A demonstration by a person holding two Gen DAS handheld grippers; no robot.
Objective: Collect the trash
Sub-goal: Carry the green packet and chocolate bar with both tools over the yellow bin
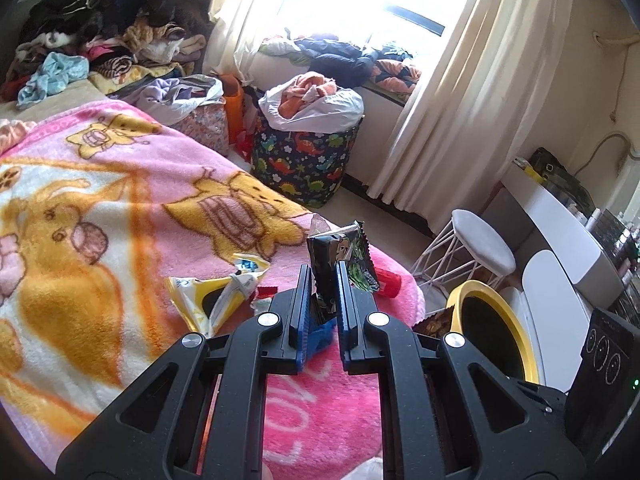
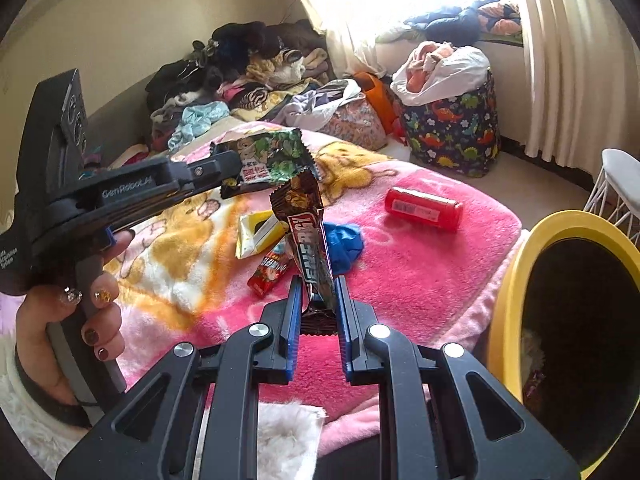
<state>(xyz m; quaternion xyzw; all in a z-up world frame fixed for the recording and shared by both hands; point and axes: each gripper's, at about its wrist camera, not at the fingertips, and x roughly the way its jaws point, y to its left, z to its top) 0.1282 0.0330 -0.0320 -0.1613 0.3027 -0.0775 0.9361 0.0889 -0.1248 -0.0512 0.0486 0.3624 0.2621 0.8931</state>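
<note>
On the pink blanket (image 2: 420, 280), near its right edge, loose trash lies: a red cylinder (image 2: 423, 208) with an unreadable label, a crumpled blue piece (image 2: 344, 242), a yellow packet (image 2: 256, 234) and a small red packet (image 2: 268, 274) whose print is too blurred to read. The blanket shows yellow cartoon bears and, near the left gripper's base, part of a word reading "LOV".

The left gripper (image 1: 325, 270) has its fingers pinched tight on a dark green snack wrapper (image 1: 344, 258) with a cartoon figure; in the right wrist view the same wrapper (image 2: 272, 156) shows red characters, too small to read. The gripper body reads "GenRobot.AI", and a hand (image 2: 68, 320) with painted nails holds its grip.

The right gripper (image 2: 317, 284) is nearly closed on a brown bar wrapper (image 2: 310, 248) lettered "ENERGY", partly creased, raised above the blanket.

At the right stands a yellow-rimmed bin (image 2: 516, 272), its dark inside hard to make out. Far off, clothes (image 1: 108, 40) pile on the bed, a dinosaur-print basket (image 1: 304, 160) stands by pale curtains (image 1: 460, 92), and a white stool (image 1: 480, 248) sits right.
</note>
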